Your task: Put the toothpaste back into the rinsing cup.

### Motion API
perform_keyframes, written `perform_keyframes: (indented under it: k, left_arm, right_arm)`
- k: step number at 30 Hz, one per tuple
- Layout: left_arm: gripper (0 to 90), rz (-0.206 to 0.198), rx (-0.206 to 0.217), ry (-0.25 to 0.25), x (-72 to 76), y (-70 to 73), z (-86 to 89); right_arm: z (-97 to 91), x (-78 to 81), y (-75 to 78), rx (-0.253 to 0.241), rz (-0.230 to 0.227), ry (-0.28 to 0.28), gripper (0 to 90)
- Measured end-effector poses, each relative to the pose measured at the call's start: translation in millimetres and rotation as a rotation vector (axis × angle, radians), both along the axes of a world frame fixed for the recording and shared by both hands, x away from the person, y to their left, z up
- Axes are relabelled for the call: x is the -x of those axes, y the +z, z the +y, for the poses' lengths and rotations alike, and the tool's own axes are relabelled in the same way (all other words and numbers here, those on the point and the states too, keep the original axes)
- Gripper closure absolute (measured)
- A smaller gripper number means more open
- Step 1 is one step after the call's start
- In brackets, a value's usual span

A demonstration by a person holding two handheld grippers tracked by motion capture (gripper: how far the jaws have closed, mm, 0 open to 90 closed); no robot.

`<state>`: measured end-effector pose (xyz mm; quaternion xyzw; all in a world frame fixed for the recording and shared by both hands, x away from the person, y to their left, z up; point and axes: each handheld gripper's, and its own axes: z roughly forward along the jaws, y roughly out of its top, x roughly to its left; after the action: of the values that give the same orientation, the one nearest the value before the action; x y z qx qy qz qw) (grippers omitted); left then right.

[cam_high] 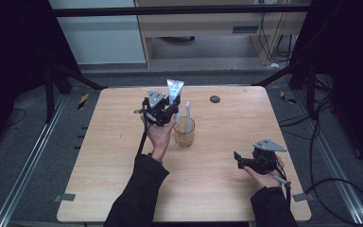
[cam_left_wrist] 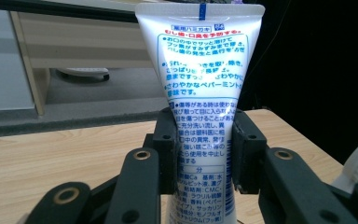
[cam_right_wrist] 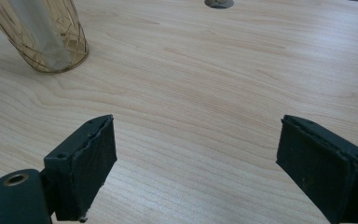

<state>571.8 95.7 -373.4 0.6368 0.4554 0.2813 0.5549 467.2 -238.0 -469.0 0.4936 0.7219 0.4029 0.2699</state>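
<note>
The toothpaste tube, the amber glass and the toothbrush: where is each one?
Toothpaste tube [cam_left_wrist: 200, 93], left gripper view: on its printed white body above the pads.
Amber glass [cam_high: 184, 134], high view: on its side wall.
Toothbrush [cam_high: 188, 113], high view: on the white handle sticking out of the glass.

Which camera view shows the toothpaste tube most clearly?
The left gripper view: the toothpaste tube stands close between the left gripper jaws, its print sharp. In the high view it is small, above the amber glass.
</note>
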Motion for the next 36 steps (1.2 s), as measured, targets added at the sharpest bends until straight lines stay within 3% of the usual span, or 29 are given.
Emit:
perform_keyframes:
  k: [18,28,36]
  left_arm:
    - [67.2,0.004,0.018,-0.053,-6.8,-19.7,-9.7]
    - [67.1,0.015,-0.001,-0.074,-8.8,-30.2,-12.0]
    - [66.7,0.047,-0.013,-0.093,-9.1,-45.2,-10.5]
  right_arm:
    - [0.8,-0.1,-1.2,0.007,-0.001,0.004,12.0]
    - [0.9,-0.4,-1.7,0.014,0.0,0.008,12.1]
    - [1.1,-0.7,-2.2,0.019,0.0,0.011,12.1]
